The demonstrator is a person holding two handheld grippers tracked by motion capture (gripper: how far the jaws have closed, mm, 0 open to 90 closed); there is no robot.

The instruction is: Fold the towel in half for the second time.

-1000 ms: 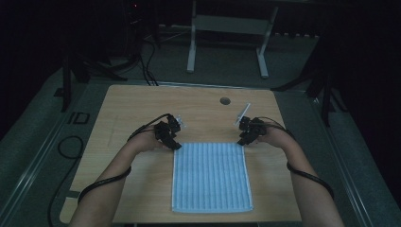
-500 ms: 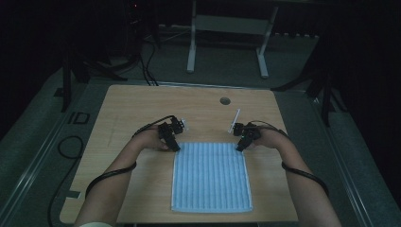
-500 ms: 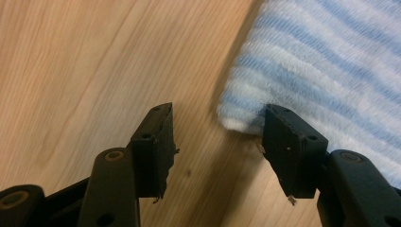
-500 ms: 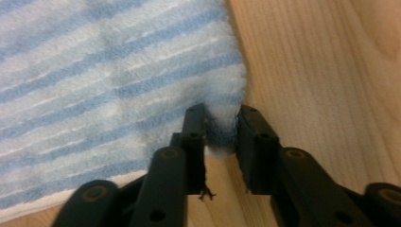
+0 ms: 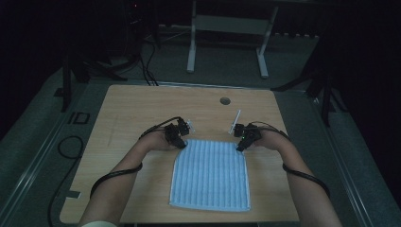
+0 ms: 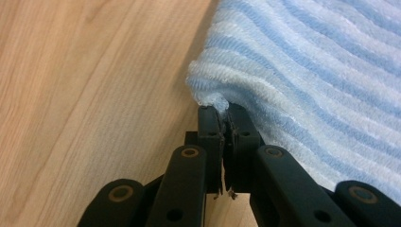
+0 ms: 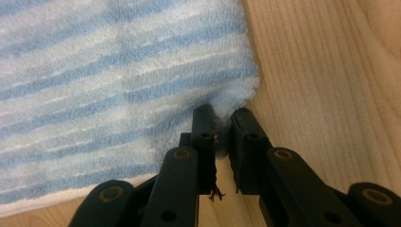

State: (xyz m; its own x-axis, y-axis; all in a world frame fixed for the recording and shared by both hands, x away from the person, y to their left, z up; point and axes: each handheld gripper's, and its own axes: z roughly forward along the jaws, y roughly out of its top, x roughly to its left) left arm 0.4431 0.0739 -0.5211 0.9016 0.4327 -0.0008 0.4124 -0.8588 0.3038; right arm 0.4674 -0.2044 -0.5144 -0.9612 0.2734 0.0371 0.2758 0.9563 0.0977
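A blue-and-white striped towel (image 5: 210, 174) lies flat on the wooden tabletop (image 5: 142, 104), in its near half, with its long sides running away from the person. The left gripper (image 5: 181, 142) is at the far left corner of the towel and the right gripper (image 5: 240, 146) at the far right corner.

In the left gripper view the fingers (image 6: 209, 124) are pressed together on the very tip of the corner, and a small tuft of terry cloth (image 6: 302, 61) bulges out above them. In the right gripper view the fingers (image 7: 203, 124) are nearly together with the corner (image 7: 231, 101) between them; a narrow gap remains, so the hold looks lighter on this side.

The towel looks soft, light and limp. I judge it will sag and fold when lifted, not keep its shape, and the loops give good friction, so it should not slip easily. The corners are a good place to hold it, but only a little cloth is between the fingers, mostly the hem.

The high view is dark, and the gripper tips are too small there to read. The near edge of the tabletop and the person's arms are cut off at the bottom.
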